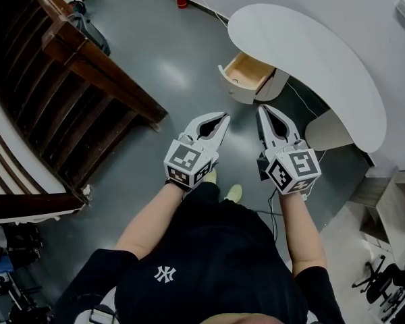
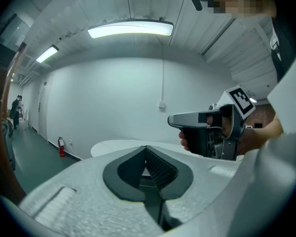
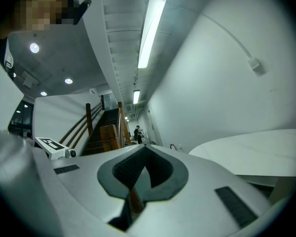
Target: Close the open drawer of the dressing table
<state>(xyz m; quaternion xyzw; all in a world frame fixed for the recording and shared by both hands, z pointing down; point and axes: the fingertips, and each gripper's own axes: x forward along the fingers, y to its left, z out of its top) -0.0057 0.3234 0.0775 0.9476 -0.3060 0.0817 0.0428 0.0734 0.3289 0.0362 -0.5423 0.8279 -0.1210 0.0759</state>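
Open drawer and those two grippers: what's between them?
Only bare grey floor, in the head view, separates the drawer from the left gripper and right gripper.

I see only the front part of the drawer (image 1: 245,73). Its rear runs under the dressing table (image 1: 310,52) top, toward 2 o'clock. In the left gripper view the left gripper (image 2: 146,148) body covers the drawer entirely, and only a sliver of tabletop shows at 11 o'clock. The staircase (image 1: 74,79) is cut off by the head view's left and top edges. In the right gripper view a distant person (image 3: 137,132) stands just above centre, too small to tell more.
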